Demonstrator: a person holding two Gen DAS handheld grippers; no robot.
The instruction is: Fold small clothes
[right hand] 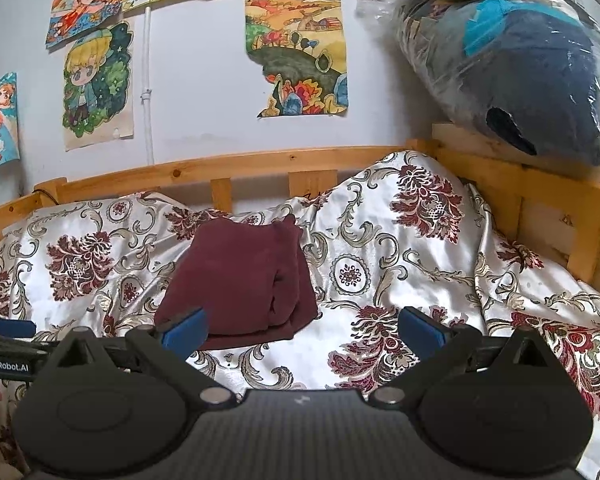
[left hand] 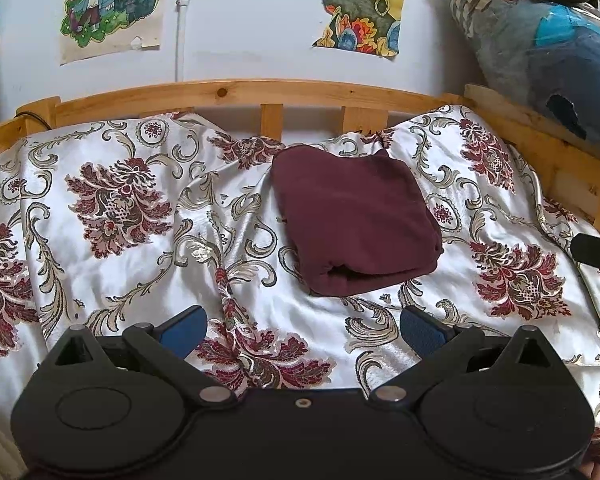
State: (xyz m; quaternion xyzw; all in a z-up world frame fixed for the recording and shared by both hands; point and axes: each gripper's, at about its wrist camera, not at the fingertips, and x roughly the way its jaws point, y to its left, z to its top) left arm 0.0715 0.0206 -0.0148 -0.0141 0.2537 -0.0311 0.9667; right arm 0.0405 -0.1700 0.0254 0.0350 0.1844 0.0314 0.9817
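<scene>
A maroon garment [left hand: 354,220] lies folded into a thick square on the floral bedspread [left hand: 140,240], near the far rail. In the right wrist view it [right hand: 240,280] sits left of centre. My left gripper [left hand: 302,330] is open and empty, just short of the garment's near edge. My right gripper [right hand: 302,330] is open and empty, its left pad [right hand: 184,330] in front of the garment's near left corner. The left gripper's blue finger [right hand: 14,328] shows at the left edge of the right wrist view. A black part of the right gripper [left hand: 596,252] shows at the right edge of the left wrist view.
A wooden bed rail [left hand: 236,94] runs along the far side and right side [right hand: 540,196]. A plastic-wrapped bundle of blue bedding [right hand: 520,68] rests on the right rail corner. Drawings [right hand: 296,56] hang on the wall behind.
</scene>
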